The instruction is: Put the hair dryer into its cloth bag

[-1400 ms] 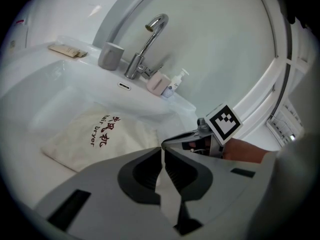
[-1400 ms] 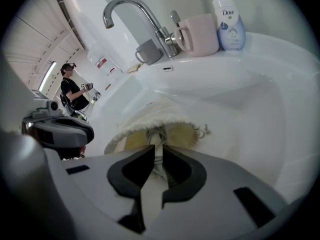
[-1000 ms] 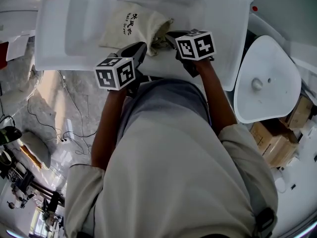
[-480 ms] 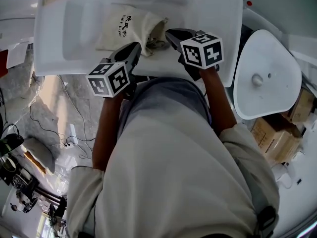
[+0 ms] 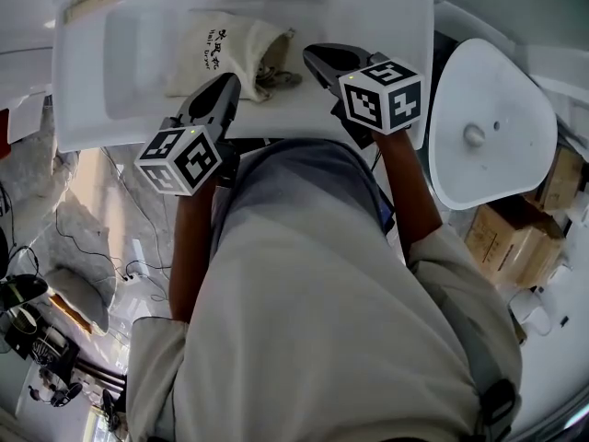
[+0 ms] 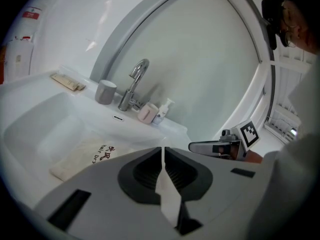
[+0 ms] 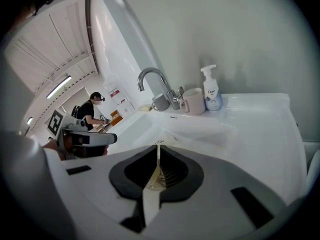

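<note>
Fingers [image 6: 142,173] on the left gripper [image 5: 226,85] are pressed together with nothing between them. The right gripper's [image 5: 313,56] fingers [image 7: 175,173] are closed too. A beige sliver shows in their slit, and I cannot tell whether it is pinched cloth or the bag seen beyond.

Across the upper left of the head view runs the white sink [image 5: 92,72]. I have both grippers over its near edge, the left at centre-left and the right at upper centre.

In the basin, at upper centre-left, lies the cloth bag [image 5: 216,49], printed side up, with its gathered mouth [image 5: 276,67] turned toward the right gripper and near it. The bag looks plump. I cannot see the hair dryer itself, only something dark at the mouth, so I judge it is already inside and I am at the finishing step.

Next I would check that the mouth is properly drawn shut. If it is not, the right jaws must open and come down on the gathered cloth while the left steadies the bag's body.

The tap [image 6: 134,84] stands clear, behind the basin.
</note>
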